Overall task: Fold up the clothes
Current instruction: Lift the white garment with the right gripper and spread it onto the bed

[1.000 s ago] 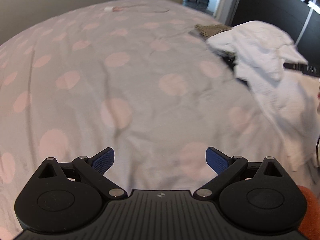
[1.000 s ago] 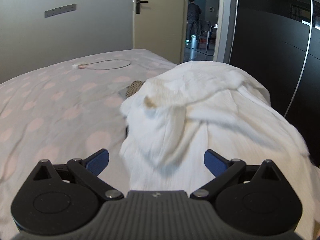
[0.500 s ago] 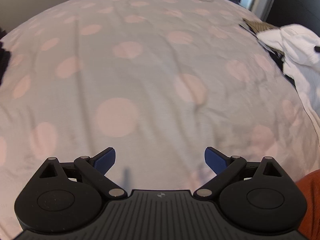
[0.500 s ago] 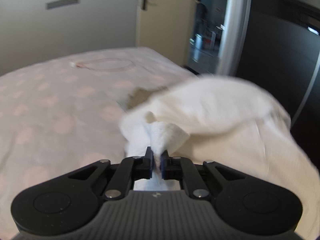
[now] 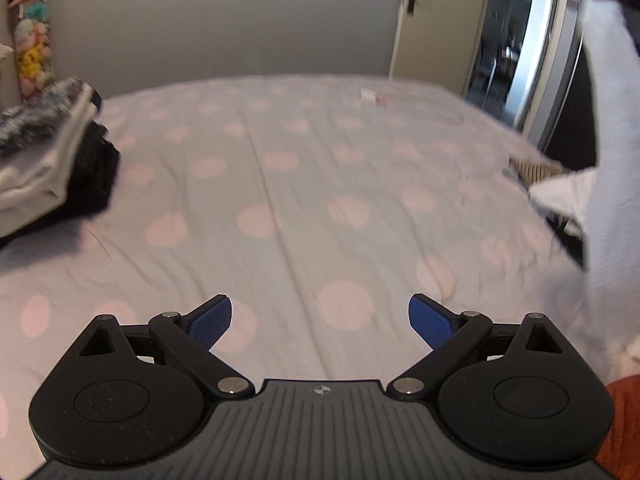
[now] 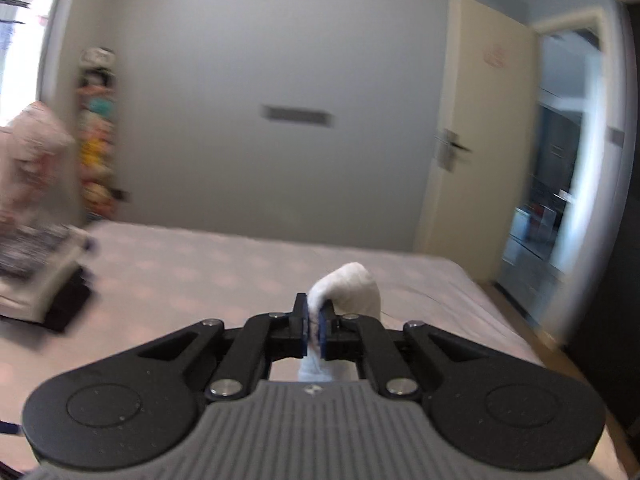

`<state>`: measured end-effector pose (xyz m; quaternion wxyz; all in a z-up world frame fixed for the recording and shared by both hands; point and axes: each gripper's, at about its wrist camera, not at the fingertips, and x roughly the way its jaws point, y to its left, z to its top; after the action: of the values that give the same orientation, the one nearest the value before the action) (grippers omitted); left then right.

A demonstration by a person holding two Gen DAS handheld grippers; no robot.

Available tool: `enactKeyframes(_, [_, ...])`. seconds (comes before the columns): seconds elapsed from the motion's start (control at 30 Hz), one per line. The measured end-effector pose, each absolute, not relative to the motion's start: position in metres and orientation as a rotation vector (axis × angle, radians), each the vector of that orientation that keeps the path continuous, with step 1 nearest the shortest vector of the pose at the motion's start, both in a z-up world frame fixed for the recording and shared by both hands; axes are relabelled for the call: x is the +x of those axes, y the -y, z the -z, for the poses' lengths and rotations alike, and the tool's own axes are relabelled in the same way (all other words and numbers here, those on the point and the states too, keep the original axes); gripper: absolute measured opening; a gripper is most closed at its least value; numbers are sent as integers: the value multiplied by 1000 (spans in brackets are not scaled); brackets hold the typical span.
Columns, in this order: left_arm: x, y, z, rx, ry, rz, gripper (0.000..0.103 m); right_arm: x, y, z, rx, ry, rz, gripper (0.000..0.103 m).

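My right gripper is shut on a bunch of white garment and holds it high above the bed. In the left wrist view the same white garment hangs as a long sheet down the right edge. My left gripper is open and empty, low over the pink-dotted bedsheet. A striped brown garment lies at the bed's right edge, partly hidden under white cloth.
A stack of folded clothes, white, black and grey, sits at the bed's left side; it also shows in the right wrist view. A small white charger with cable lies far back. A door and doorway stand at right.
My right gripper closed on the white garment and lifted it up off the pile. My left gripper tilted up from the sheet and now faces the wall.
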<state>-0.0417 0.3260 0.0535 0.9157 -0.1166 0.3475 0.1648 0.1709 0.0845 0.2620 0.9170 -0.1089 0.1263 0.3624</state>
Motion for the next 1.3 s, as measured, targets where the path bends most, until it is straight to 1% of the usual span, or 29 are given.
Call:
enactKeyframes(0.1, [-57,-334,-67,-248,-666,-373,103,122,-128,-278,-211,-235,-882,6])
enactKeyframes(0.17, [-65,-340,-72,-257,-653,-409,103,95,-159,-269,-212,-272,-940,6])
enactKeyframes(0.27, [-78,-350,-70,-294,-640,-448,103,72,-203,-221,-259,-395,-995,6])
enactKeyframes(0.4, [-88,-359,-56,-327,-647,-426,103,71,-234,-123,-305,-607,-1024,8])
enactKeyframes(0.5, [-84,-362,-38,-338,-680,-370,103,77,-236,-69,-298,-760,-1059,18])
enactKeyframes(0.53, [-80,-363,-31,-348,-695,-356,103,77,-234,-57,-295,-792,-1065,29])
enactKeyframes(0.57, [-76,-364,-24,-361,-706,-346,103,76,-229,-50,-294,-794,-1061,41])
enactKeyframes(0.63, [-70,-364,-11,-385,-719,-322,103,76,-220,-43,-294,-783,-1058,50])
enactKeyframes(0.73, [-62,-363,7,-406,-729,-288,103,83,-204,-34,-299,-761,-1043,53])
enactKeyframes(0.77, [-59,-364,14,-408,-732,-285,103,86,-197,-31,-311,-750,-1036,55])
enactKeyframes(0.87, [-53,-367,37,-409,-749,-306,103,88,-178,-9,-455,-712,-1022,57])
enactKeyframes(0.9, [-52,-370,44,-410,-759,-324,100,88,-172,-1,-509,-700,-1018,57])
enactKeyframes(0.97, [-51,-378,57,-416,-789,-370,90,84,-163,19,-607,-698,-1032,57])
enactKeyframes(1.03, [-56,-389,63,-452,-797,-425,90,76,-156,36,-692,-702,-1073,58])
enactKeyframes(1.13, [-67,-406,68,-521,-789,-500,90,64,-150,58,-836,-675,-1107,69])
enactKeyframes(1.23, [-70,-420,76,-574,-792,-542,90,60,-151,74,-999,-591,-1054,70])
enactKeyframes(1.3, [-68,-430,84,-618,-806,-556,90,65,-153,84,-1054,-584,-1033,70])
